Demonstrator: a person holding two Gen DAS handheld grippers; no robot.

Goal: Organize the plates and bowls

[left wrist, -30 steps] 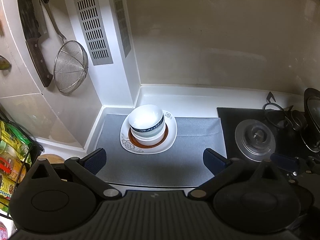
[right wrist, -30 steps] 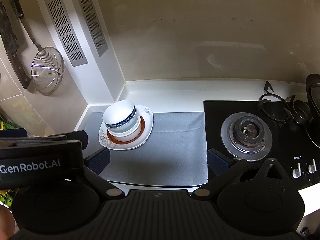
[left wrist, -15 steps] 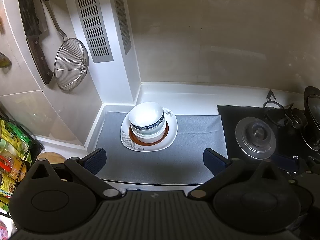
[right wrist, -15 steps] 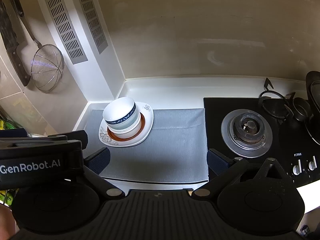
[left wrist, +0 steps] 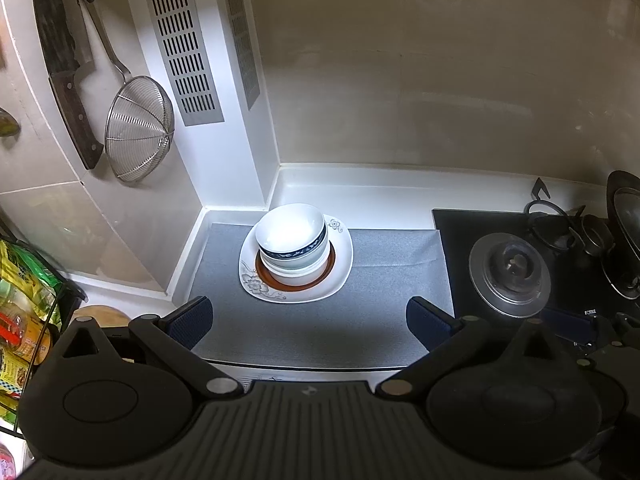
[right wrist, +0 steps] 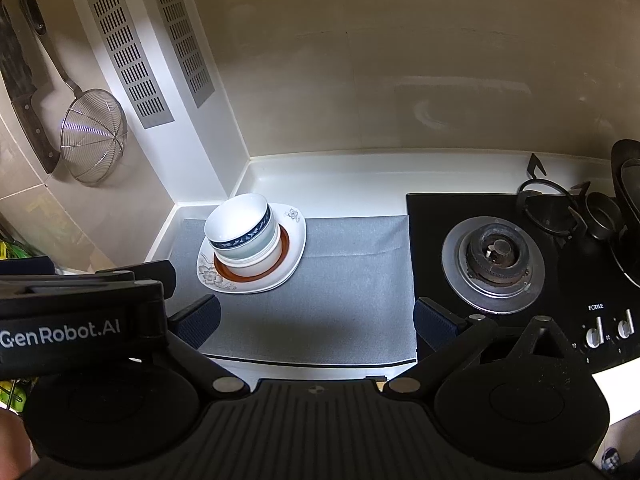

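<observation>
A stack of bowls [left wrist: 291, 240], the top one white with a blue patterned band, stands on a brown-rimmed plate on a white flowered plate [left wrist: 340, 268] at the back left of a grey mat [left wrist: 320, 328]. The stack also shows in the right wrist view [right wrist: 240, 236]. My left gripper [left wrist: 310, 318] is open and empty, above the mat's front, short of the stack. My right gripper [right wrist: 316, 320] is open and empty, to the right of the left one [right wrist: 80, 312].
A black gas hob with a burner [right wrist: 492, 264] and knobs [right wrist: 596, 330] lies right of the mat. A wire strainer [left wrist: 138, 128] and a cleaver [left wrist: 64, 64] hang on the left wall. A rack of packets [left wrist: 20, 300] stands at far left.
Both grippers have drawn back and risen slightly, so the stack sits a little higher in both views. The stack has not moved. Both stay open.
</observation>
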